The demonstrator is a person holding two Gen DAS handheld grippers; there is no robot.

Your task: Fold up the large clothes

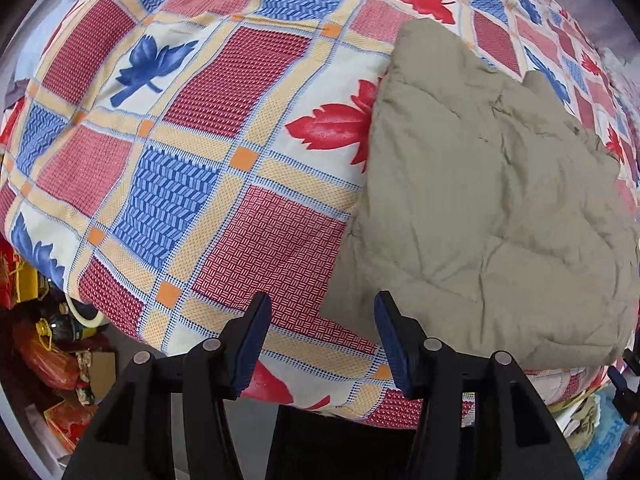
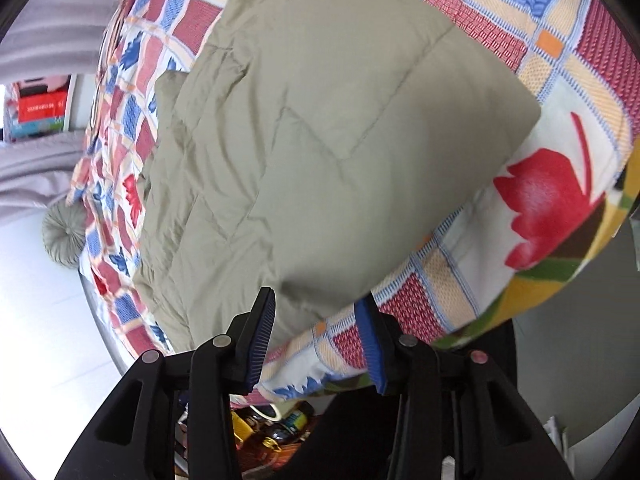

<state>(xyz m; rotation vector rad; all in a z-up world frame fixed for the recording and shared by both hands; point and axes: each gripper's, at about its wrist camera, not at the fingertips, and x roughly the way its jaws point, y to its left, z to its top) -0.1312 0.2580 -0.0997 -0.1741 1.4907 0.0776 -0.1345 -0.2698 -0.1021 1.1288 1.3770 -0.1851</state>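
A folded olive-green quilted garment (image 1: 488, 208) lies on a bed under a patchwork sheet (image 1: 192, 120) of red, blue and cream squares. In the left wrist view it covers the right half of the bed. My left gripper (image 1: 322, 312) hangs open above the sheet just left of the garment's near corner, with nothing between its blue pads. In the right wrist view the garment (image 2: 320, 140) fills the middle. My right gripper (image 2: 316, 312) is open over its near edge, and the cloth sits beyond the fingertips, not pinched.
The bed's near edge drops to a floor crowded with bags and boxes (image 1: 52, 352) at the lower left. A round green cushion (image 2: 66, 232) lies at the bed's far side. A grey curtain (image 2: 52, 32) and a shelf (image 2: 38, 108) stand beyond it.
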